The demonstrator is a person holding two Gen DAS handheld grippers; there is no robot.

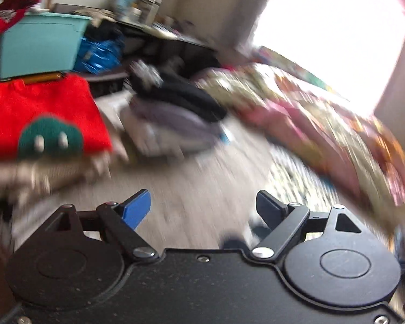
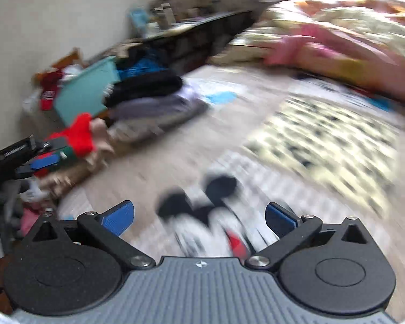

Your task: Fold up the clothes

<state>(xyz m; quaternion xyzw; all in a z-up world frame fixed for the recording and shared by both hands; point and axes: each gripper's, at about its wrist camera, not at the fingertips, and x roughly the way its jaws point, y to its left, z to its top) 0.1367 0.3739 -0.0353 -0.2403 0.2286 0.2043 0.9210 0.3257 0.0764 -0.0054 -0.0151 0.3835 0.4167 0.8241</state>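
Both views are motion-blurred. My left gripper [image 1: 203, 208] is open and empty above the pale bed sheet [image 1: 191, 189]. A folded red sweater with a green patch [image 1: 46, 116] lies on a beige pile at the left. A stack of folded dark and grey clothes [image 1: 175, 113] sits ahead. My right gripper [image 2: 199, 216] is open and empty, just above a white, black and red garment [image 2: 202, 216] lying between its fingers. The left gripper [image 2: 40, 162] shows at the left edge of the right wrist view, near the red sweater [image 2: 79, 135].
A teal bin [image 1: 37, 43] with red clothes and a blue bag [image 1: 100, 51] stand behind the piles. A black-and-cream patterned cloth [image 2: 324, 145] lies to the right. A pink and yellow quilt [image 1: 324, 124] is bunched beyond it. A cluttered dark shelf [image 1: 162, 35] lines the wall.
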